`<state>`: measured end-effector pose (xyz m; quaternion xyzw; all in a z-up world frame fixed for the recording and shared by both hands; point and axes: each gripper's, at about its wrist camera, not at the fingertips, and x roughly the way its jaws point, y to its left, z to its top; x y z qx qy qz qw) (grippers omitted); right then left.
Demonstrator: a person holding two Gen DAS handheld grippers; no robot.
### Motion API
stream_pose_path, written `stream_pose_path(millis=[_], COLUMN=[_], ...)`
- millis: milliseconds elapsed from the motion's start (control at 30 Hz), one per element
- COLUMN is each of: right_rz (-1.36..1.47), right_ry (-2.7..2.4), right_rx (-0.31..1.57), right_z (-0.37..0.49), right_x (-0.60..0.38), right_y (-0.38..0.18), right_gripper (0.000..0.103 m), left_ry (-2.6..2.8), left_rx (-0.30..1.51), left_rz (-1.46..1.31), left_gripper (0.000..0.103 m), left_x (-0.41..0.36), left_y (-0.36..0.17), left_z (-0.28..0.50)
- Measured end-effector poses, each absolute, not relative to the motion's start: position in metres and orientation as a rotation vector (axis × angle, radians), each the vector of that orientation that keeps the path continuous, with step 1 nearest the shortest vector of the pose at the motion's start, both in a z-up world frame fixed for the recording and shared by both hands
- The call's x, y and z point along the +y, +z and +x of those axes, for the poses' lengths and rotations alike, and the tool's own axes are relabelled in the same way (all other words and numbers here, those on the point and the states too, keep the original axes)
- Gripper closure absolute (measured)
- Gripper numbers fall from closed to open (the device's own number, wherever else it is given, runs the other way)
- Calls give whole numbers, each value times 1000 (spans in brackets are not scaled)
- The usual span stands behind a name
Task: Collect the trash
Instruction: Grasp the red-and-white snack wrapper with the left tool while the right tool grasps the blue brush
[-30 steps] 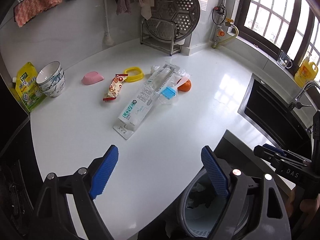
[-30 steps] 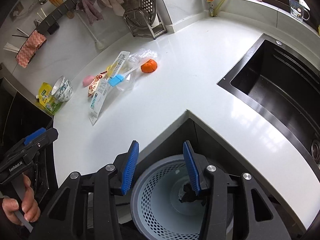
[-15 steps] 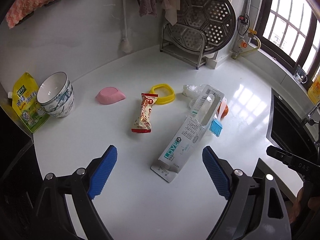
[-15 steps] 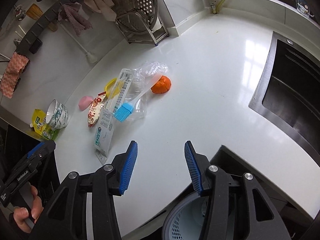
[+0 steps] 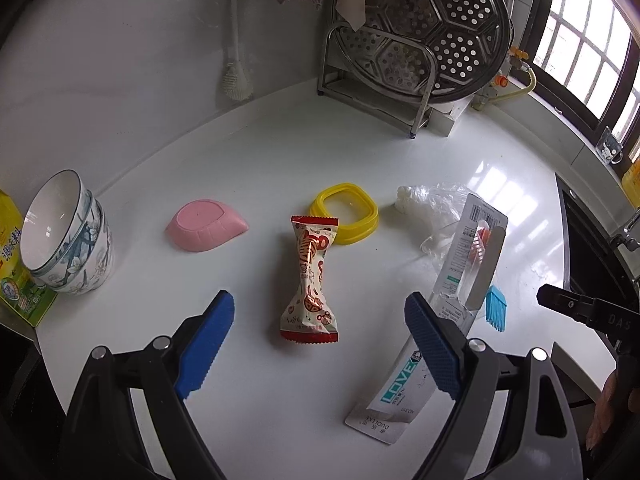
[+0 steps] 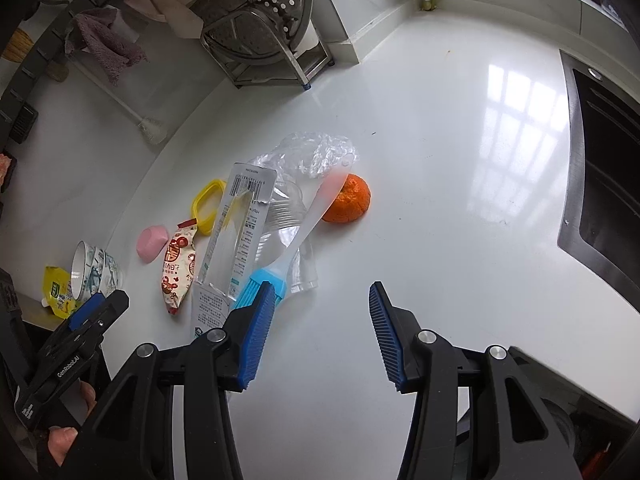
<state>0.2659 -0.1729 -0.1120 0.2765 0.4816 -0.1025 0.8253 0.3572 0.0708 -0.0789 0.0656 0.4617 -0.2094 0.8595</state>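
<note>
Left wrist: left claw [image 5: 320, 344] wide, empty, over crinkled snack wrapper [image 5: 311, 280]; right claw [image 6: 320, 332] part-open, empty.

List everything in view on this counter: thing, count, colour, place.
snack wrapper: 1, red and white, counter centre
toothbrush package: 1, white and clear, right of wrapper
silicone brush: 1, blue bristles with clear handle, lying on clear plastic
orange peel: 1, orange, behind brush handle
clear plastic: crumpled, behind package
yellow ring: 1, behind wrapper
pink dish: 1, left of ring
bowls: stacked, white and blue, far left
yellow pouch: 1, beside bowls
steamer rack: 1, metal, back wall
sink: black, right
left hand-held gripper: open, empty
right hand-held gripper: open, empty
</note>
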Motion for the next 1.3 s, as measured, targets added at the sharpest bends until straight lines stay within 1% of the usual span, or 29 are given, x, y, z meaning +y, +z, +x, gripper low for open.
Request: stream_pose_path(millis=[267, 633, 1200, 1300], right_rz=[590, 588, 655, 657], right_ry=[-269, -299, -234, -226], right_rx=[1038, 1058, 1058, 1059], right_z=[292, 319, 313, 314], right_x=[-173, -180, -183, -180], right_y=[-129, -142, -150, -152], right_gripper=[56, 56, 56, 57], left_ry=[-482, -513, -530, -532], left_rx=[990, 1033, 1064, 1061], left_rz=[162, 189, 185, 189], left_gripper=[18, 18, 18, 17], left_x=[68, 57, 44, 43], left_y=[-102, -132, -155, -157], left_z=[388, 402, 410, 412])
